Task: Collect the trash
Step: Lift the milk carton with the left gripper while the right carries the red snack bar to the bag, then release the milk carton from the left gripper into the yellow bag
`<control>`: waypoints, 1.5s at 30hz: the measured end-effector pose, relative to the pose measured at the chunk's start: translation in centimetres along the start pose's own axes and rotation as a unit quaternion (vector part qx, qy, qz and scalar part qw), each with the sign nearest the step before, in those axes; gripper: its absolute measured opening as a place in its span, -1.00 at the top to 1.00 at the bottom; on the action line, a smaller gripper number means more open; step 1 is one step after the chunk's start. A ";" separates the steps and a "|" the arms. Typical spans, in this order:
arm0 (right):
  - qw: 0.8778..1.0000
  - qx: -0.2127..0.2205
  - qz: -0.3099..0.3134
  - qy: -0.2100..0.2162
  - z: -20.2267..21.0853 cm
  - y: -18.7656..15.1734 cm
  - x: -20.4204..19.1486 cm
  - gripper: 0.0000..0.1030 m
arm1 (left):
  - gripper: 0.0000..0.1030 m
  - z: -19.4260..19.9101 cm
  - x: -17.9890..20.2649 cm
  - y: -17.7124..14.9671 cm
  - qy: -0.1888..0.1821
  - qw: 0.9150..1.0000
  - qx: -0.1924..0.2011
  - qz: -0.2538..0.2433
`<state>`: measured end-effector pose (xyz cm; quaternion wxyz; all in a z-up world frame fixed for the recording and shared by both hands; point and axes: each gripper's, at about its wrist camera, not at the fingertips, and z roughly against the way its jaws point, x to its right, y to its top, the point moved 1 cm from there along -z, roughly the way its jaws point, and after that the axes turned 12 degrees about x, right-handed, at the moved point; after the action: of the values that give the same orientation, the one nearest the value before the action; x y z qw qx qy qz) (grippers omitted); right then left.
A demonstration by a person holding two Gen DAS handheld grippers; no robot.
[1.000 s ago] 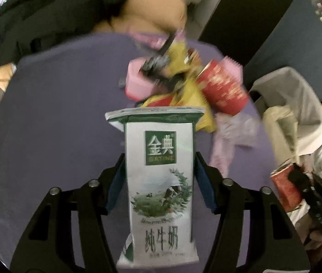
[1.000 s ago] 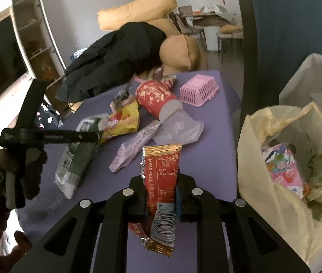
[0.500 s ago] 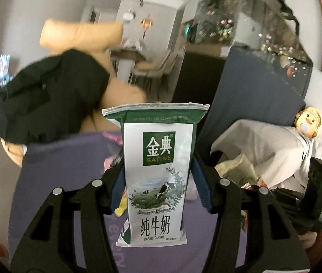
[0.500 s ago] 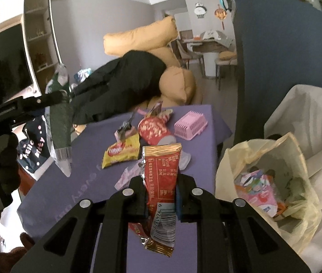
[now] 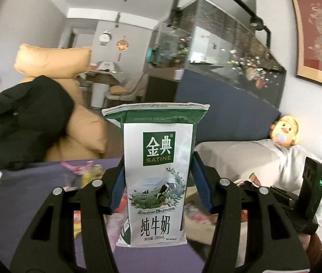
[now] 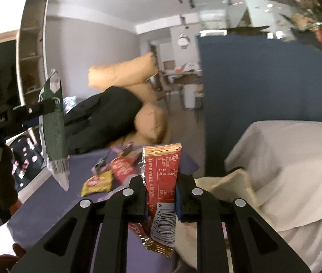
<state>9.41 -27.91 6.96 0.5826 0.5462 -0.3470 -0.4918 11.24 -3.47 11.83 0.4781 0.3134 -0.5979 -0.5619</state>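
My left gripper [image 5: 157, 177] is shut on a green and white milk pouch [image 5: 157, 159], held upright high above the purple table [image 5: 36, 186]. The pouch [image 6: 53, 122] and that gripper also show at the left of the right wrist view. My right gripper [image 6: 161, 195] is shut on a red snack wrapper [image 6: 161, 177], held above the table's right end. A yellow wrapper [image 6: 97, 183] and a red cup [image 6: 123, 167] lie on the table beyond it. The cream trash bag [image 6: 227, 182] is just right of the right gripper, mostly hidden.
A black jacket [image 6: 106, 118] and orange cushions [image 6: 124, 72] lie behind the table. A grey-draped seat [image 6: 293, 159] and a dark blue panel [image 6: 263, 79] stand at the right. A doll [image 5: 285, 132] sits on the drape.
Both grippers have risen and tilted upward with their items. The table and trash bag have dropped low in both views, and the bag's opening is out of sight.
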 end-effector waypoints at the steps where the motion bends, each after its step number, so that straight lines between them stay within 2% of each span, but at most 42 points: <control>1: 1.000 0.005 0.001 -0.010 0.4 0.2 0.9 0.67 | 0.01 -0.8 1.0 -0.3 -0.011 1.000 0.000 0.001; 8: 0.996 0.020 -0.012 -0.089 2.6 0.1 7.6 0.67 | 0.01 -6.6 5.3 -2.7 -0.075 0.996 -0.020 0.032; 13: 0.991 0.020 -0.043 -0.128 3.5 -1.0 11.7 0.67 | 0.01 -10.9 7.0 -5.2 -0.094 0.994 -0.022 0.056; 19: 0.984 0.012 -0.072 -0.161 4.2 -3.0 14.9 0.67 | 0.01 -16.1 9.5 -9.0 -0.079 0.996 -0.026 0.034; 26: 0.982 -0.011 -0.069 -0.177 2.9 -4.4 15.8 0.67 | 0.01 -18.8 10.6 -13.0 -0.071 0.995 -0.042 0.052; 28: 0.982 -0.012 -0.070 -0.177 2.4 -4.4 15.7 0.67 | -0.03 -19.5 10.7 -14.4 -0.084 0.993 -0.066 0.052; 30: 0.982 -0.011 -0.070 -0.177 2.3 -4.5 15.5 0.67 | -0.15 -20.5 10.3 -16.1 -0.104 0.985 -0.121 0.061; 31: 0.982 -0.011 -0.069 -0.177 2.1 -4.5 15.4 0.67 | -0.15 -21.0 9.6 -17.2 -0.112 0.977 -0.166 0.076; 33: 0.982 -0.011 -0.070 -0.173 1.7 -4.7 15.2 0.67 | -0.15 -20.8 8.5 -17.8 -0.105 0.971 -0.191 0.096; 35: 0.984 -0.016 -0.071 -0.166 1.3 -4.7 15.0 0.67 | -0.15 -19.9 7.3 -17.6 -0.093 0.971 -0.195 0.098; 42: 0.989 -0.037 -0.079 -0.124 -1.3 -5.4 12.9 0.67 | -0.15 -14.6 3.9 -14.6 -0.054 0.981 -0.185 0.027; 45: 0.990 -0.045 -0.078 -0.107 -2.6 -5.7 11.8 0.67 | -0.15 -12.8 1.7 -13.7 -0.029 0.983 -0.180 0.021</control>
<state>14.01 -37.89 -0.59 0.5256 0.4892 -0.3411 -0.6066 20.26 -12.16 -2.24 0.5211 0.1927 -0.5070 -0.6590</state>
